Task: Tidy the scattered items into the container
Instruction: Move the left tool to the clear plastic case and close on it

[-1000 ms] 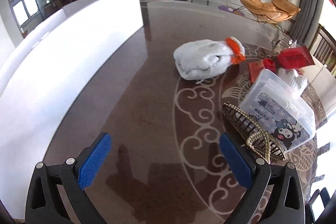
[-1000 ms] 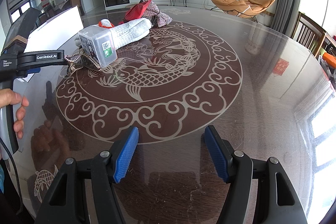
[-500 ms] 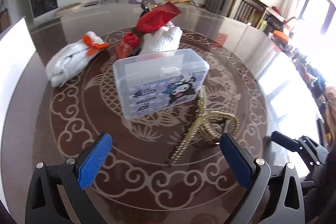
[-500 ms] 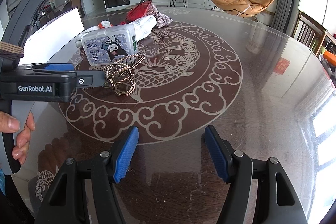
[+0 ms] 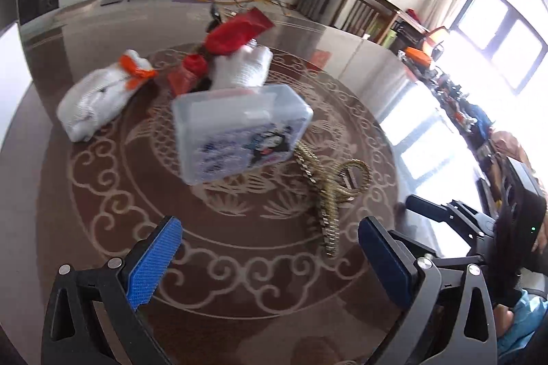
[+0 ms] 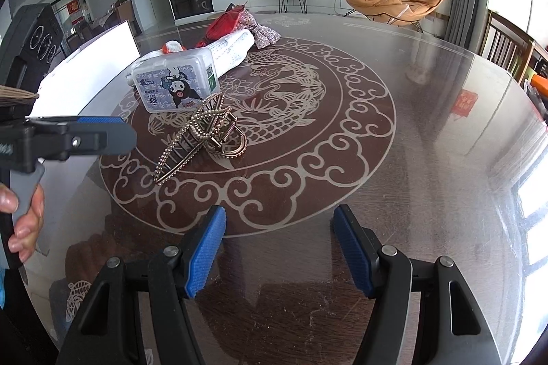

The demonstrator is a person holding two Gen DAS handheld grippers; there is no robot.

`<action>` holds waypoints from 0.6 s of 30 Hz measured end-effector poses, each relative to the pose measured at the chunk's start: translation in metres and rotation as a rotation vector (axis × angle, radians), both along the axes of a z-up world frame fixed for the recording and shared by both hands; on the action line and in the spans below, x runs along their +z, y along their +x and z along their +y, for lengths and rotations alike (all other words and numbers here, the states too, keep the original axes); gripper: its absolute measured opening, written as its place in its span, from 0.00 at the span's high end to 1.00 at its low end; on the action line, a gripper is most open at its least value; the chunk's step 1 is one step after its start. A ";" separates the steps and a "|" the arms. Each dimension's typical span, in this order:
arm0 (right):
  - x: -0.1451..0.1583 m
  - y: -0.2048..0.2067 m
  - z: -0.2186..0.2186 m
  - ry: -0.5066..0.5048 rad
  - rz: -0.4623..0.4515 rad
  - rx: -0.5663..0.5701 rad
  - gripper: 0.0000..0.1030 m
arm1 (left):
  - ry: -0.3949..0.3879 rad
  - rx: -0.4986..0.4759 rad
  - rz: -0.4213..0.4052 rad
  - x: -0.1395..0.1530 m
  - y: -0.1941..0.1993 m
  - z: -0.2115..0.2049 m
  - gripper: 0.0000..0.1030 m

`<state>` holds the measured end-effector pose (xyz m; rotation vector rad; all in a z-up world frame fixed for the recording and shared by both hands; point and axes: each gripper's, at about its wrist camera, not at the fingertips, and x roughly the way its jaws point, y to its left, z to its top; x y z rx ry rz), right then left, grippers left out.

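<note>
Clear lidded plastic box with cartoon label (image 6: 176, 83): on round patterned table (image 6: 428, 139), lid shut, contents not discernible. Gold beaded claw hair clip (image 6: 202, 139) just beside. Left gripper (image 5: 270, 257), right gripper (image 6: 279, 248): jaws wide apart, holding nothing.

Before you: round dark-brown counter (image 6: 428, 132), glossy, pale dragon-and-cloud medallion at centre. On medallion you see clear plastic box (image 6: 176, 84) with cartoon label, lying on its side. Gold hair claw (image 6: 202, 139) rests just beside box, on nearer side. Behind box: long white knitted roll (image 6: 233, 48), second white bundle with orange trim (image 5: 99, 98), red packets (image 5: 236, 34), sequinned bow (image 6: 265, 34), all clustered close. White container (image 6: 92, 70) sits at counter's left edge. Small red reflection on right.
</note>
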<state>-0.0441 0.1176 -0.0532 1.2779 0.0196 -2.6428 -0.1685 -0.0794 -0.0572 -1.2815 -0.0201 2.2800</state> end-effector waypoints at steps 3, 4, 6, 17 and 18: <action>0.001 0.000 0.004 -0.032 0.000 -0.001 0.35 | -0.083 -0.053 0.049 0.004 -0.015 -0.005 0.00; 0.001 0.001 0.005 -0.034 0.000 -0.001 0.35 | -0.128 -0.083 0.071 0.003 -0.017 0.001 0.00; 0.001 0.002 0.003 -0.025 0.000 0.000 0.35 | -0.212 -0.135 0.143 0.003 -0.021 0.012 0.00; -0.001 0.003 -0.001 -0.002 0.000 0.000 0.35 | -0.003 -0.405 0.134 0.021 0.003 0.043 0.00; -0.001 0.003 0.000 -0.007 0.000 0.000 0.35 | -0.016 -0.411 0.138 0.021 0.012 0.040 0.00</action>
